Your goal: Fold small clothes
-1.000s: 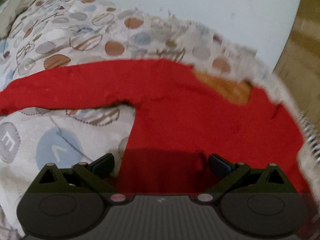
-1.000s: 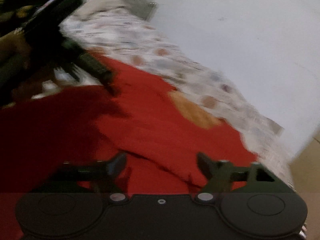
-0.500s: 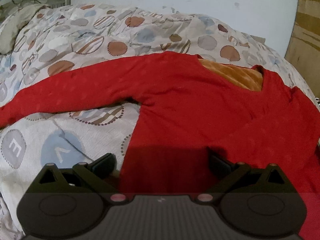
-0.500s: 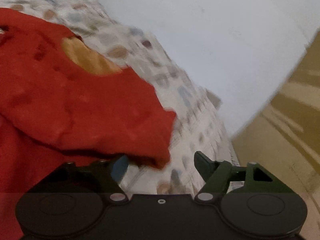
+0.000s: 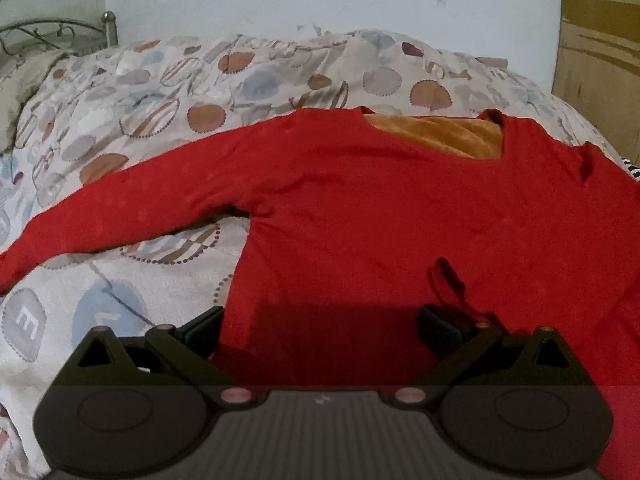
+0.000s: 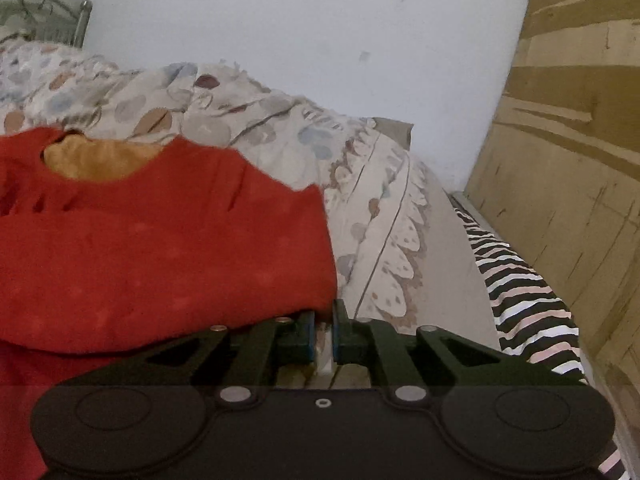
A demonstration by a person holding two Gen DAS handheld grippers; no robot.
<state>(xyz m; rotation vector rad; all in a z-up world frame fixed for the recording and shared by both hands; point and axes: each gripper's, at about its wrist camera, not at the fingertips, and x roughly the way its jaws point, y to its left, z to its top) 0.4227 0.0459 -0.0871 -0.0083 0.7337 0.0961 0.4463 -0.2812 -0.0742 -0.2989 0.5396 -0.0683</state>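
The red sweater [image 5: 360, 208] lies flat on the spotted quilt [image 5: 168, 96]. The left gripper [image 5: 320, 322] is spread wide over its bottom edge. The right gripper [image 6: 324, 334] has just been closing; its jaws are almost together beside the sweater's edge, pinching nothing.

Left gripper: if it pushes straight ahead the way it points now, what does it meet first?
Probably the red top: the open left gripper already straddles its lower body, angled down into it. Depth is unclear.
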